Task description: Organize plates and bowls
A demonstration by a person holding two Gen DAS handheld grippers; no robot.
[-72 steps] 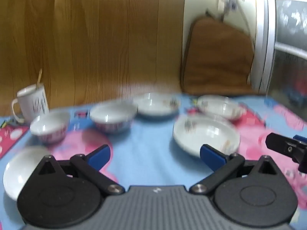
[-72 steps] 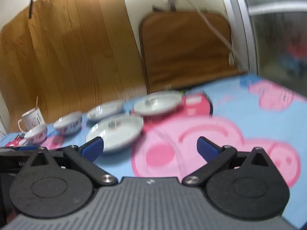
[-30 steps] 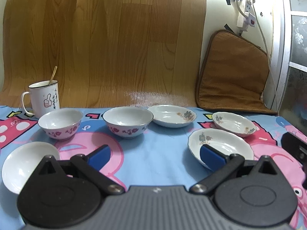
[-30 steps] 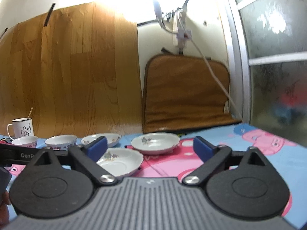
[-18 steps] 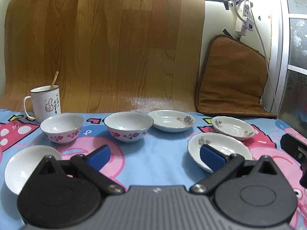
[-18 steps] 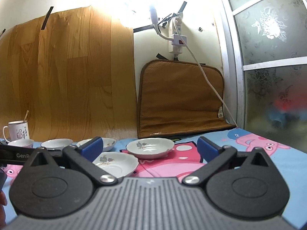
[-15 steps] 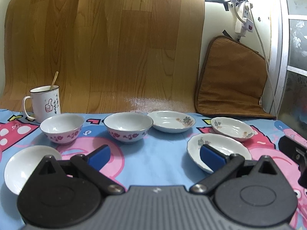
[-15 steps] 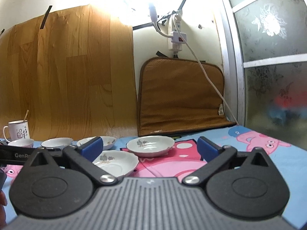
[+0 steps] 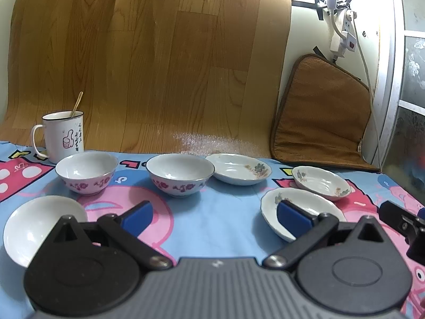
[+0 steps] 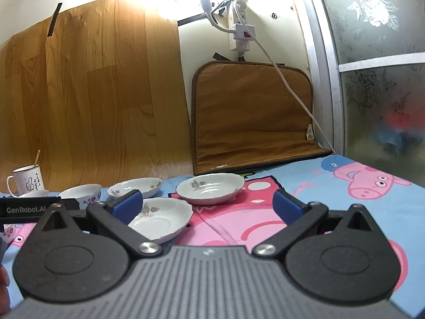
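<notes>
Both grippers hover above the cartoon-print cloth (image 9: 217,212), jaws spread wide, nothing held. Left gripper (image 9: 215,216) faces the full spread; right gripper (image 10: 207,203) sits low, off to its 3 o'clock.

Layout from the left wrist view:
- plain white bowl (image 9: 39,226) at 9 o'clock, nearest;
- two floral bowls, (image 9: 86,171) at 11 and (image 9: 180,172) at 12, apart from each other;
- three flowered plates: (image 9: 240,168) at 1, (image 9: 320,182) at 2, and the near plate (image 9: 300,204) just behind the left gripper's right pad.
- mug with a stick (image 9: 63,135) at the back, 10 o'clock; not part of the job.

Nothing stacked yet.

Judgement: sensible opening is the right gripper pinching the near plate (image 10: 162,216) by its rim. Thin scalloped edge, glazed, likely slippery: take a deep bite, lift level, lower centred onto a neighbouring plate (image 10: 211,187). Bowls nest likewise on the left.
</notes>
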